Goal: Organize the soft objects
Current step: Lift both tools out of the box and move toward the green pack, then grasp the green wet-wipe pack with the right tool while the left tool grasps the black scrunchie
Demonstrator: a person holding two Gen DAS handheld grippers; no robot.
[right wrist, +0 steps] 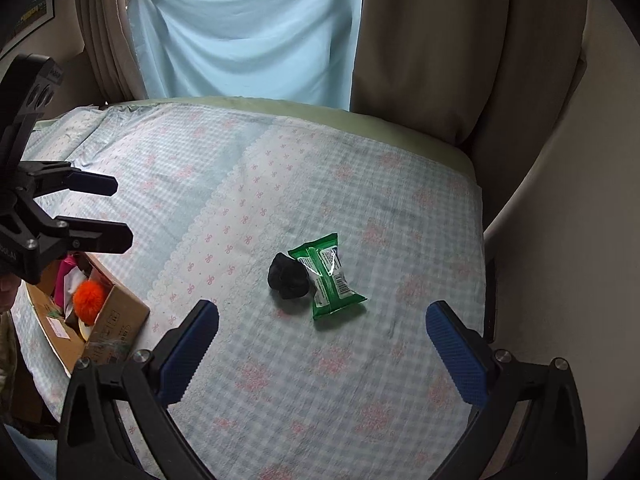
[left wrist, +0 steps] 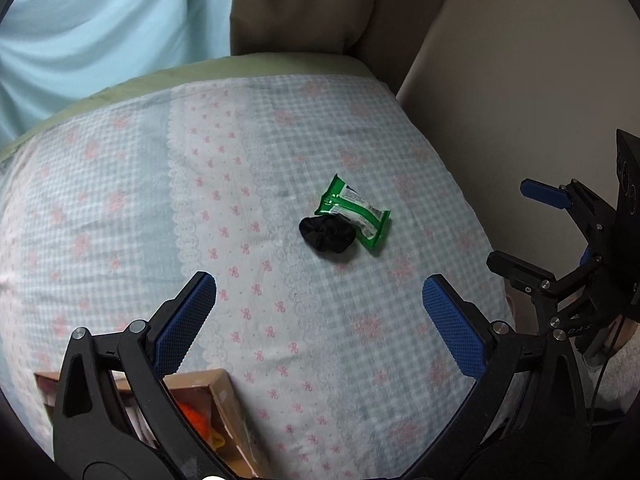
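Note:
A black scrunchie (left wrist: 327, 234) lies on the bed, touching a green tissue packet (left wrist: 356, 213). Both show in the right wrist view too: scrunchie (right wrist: 289, 276), packet (right wrist: 329, 276). My left gripper (left wrist: 319, 292) is open and empty, hovering short of them. My right gripper (right wrist: 322, 320) is open and empty, just short of the packet. The right gripper also shows at the right edge of the left wrist view (left wrist: 516, 228), the left gripper at the left edge of the right wrist view (right wrist: 120, 212). A cardboard box (right wrist: 116, 316) holds an orange pompom (right wrist: 89, 300) and other soft items.
The bed has a blue checked sheet (right wrist: 360, 380) with pink bows. The box (left wrist: 224, 404) sits under my left gripper near the bed's near left edge. A light blue cloth (right wrist: 248, 28) and beige curtains (right wrist: 460, 40) hang behind. A wall (left wrist: 520, 80) borders the bed's right side.

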